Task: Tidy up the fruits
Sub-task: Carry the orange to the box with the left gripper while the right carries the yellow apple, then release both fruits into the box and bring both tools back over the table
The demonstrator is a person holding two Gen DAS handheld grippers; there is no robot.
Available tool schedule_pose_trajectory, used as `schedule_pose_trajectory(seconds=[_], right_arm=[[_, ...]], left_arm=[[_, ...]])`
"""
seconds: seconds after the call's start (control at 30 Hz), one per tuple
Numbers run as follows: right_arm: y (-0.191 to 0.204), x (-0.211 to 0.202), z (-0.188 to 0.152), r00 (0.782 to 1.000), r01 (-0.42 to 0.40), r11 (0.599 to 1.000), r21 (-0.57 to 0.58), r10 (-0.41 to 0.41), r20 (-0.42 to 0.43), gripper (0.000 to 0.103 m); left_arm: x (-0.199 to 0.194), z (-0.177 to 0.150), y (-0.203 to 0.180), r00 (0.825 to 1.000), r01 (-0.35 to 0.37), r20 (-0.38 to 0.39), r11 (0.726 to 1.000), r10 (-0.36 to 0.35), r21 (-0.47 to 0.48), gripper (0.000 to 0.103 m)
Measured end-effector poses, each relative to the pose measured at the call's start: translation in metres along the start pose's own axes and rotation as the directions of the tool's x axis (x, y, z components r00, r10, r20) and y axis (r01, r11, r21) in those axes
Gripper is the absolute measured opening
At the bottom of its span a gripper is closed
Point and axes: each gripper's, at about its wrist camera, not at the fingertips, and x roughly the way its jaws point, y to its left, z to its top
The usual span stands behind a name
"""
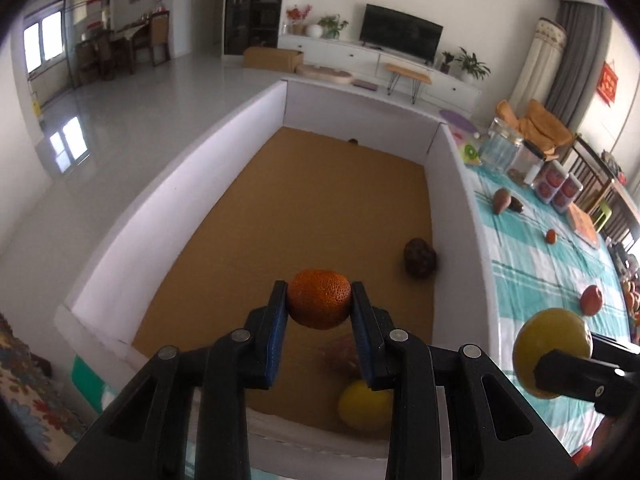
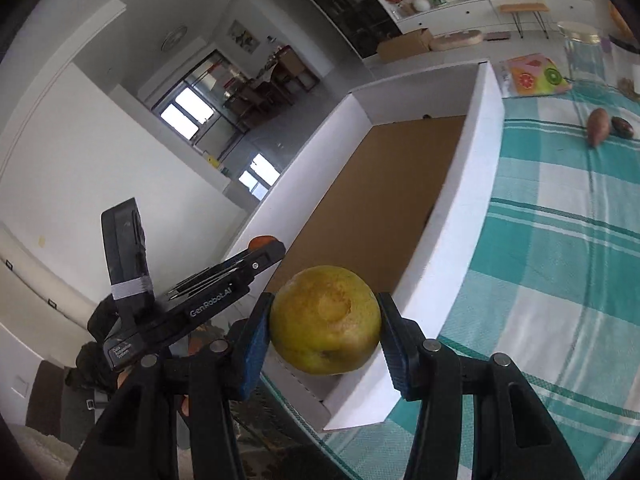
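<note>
The left gripper (image 1: 319, 300) is clamped on an orange (image 1: 319, 298), its blue pads pressed against the fruit's two sides, held in the lower middle of the left wrist view above the box. The right gripper (image 2: 325, 322) grips a yellow-green citrus fruit (image 2: 325, 320) the same way, low in the middle of its own view, over the near right wall of the box; in the left wrist view that same fruit shows at the lower right edge of the frame.

The teal and white checked tablecloth (image 2: 560, 264) fills the right side of both views. On it stands the big white-walled box (image 1: 172, 216) with a brown cardboard floor, running from the bottom centre up toward the middle of the frame. Inside, near the bottom of the left wrist view, lies a yellow fruit (image 1: 366, 404), partly hidden behind the gripper finger, with a blurred reddish fruit (image 1: 342, 354) just above it. A dark, rough-skinned fruit (image 1: 420, 258) sits close to the box's right wall.

Out on the cloth, at the right of the left wrist view, a red fruit (image 1: 591, 300) lies near the held citrus, a small orange fruit (image 1: 551, 236) higher up, and a brownish pointed fruit (image 1: 501, 201) beside a dark one (image 1: 516, 205) nearer the jars (image 1: 500, 146).
</note>
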Motion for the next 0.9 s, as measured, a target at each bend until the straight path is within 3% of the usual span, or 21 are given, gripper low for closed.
schedule_pose_trajectory(seconds=[0.17, 0.23, 0.27, 0.3, 0.4, 0.5, 0.57, 0.7, 0.83, 0.9], right_arm=[[0.007, 0.051, 0.011, 0.992, 0.105, 0.993, -0.052, -0.109, -0.062, 0.052], [0.001, 0.051, 0.02, 0.994, 0.107, 0.994, -0.026, -0.108, -0.035, 0.055], [-0.002, 0.043, 0.023, 0.995, 0.101, 0.995, -0.006, -0.101, -0.001, 0.061], [-0.006, 0.032, 0.025, 0.995, 0.096, 0.995, 0.005, -0.096, 0.039, 0.068], [-0.021, -0.005, 0.021, 0.978, 0.148, 0.989, 0.007, -0.147, 0.15, 0.08], [-0.053, -0.04, -0.003, 0.94, 0.268, 0.963, 0.028, -0.268, 0.211, 0.089], [-0.082, -0.059, -0.027, 0.893, 0.391, 0.919, 0.043, -0.39, 0.225, 0.089], [-0.16, -0.091, -0.086, 0.754, 0.628, 0.767, 0.132, -0.641, 0.144, 0.089], [-0.228, -0.138, -0.13, 0.621, 0.747, 0.617, 0.248, -0.78, 0.073, 0.089], [-0.244, -0.157, -0.145, 0.558, 0.79, 0.546, 0.281, -0.829, 0.041, 0.089]], left_arm=[[0.014, -0.007, 0.008, 0.998, -0.057, -0.032, 0.998, 0.057, -0.008, 0.035], [0.014, -0.008, 0.011, 0.997, -0.072, -0.026, 0.997, 0.072, -0.025, 0.054], [0.011, -0.009, 0.012, 0.997, -0.077, -0.014, 0.996, 0.076, -0.035, 0.07], [0.007, -0.01, 0.012, 0.997, -0.081, 0.008, 0.996, 0.082, -0.042, 0.078], [-0.006, -0.011, 0.005, 0.995, -0.073, 0.063, 0.997, 0.074, -0.018, 0.079], [-0.015, -0.011, -0.021, 0.995, -0.009, 0.095, 1.0, 0.007, 0.026, 0.081], [-0.021, -0.014, -0.046, 0.993, 0.061, 0.1, 0.996, -0.067, 0.068, 0.084], [-0.026, -0.031, -0.115, 0.974, 0.207, 0.052, 0.957, -0.221, 0.203, 0.087], [-0.006, -0.061, -0.187, 0.943, 0.331, -0.074, 0.893, -0.324, 0.305, 0.087], [0.014, -0.078, -0.22, 0.937, 0.351, -0.133, 0.869, -0.325, 0.35, 0.087]])
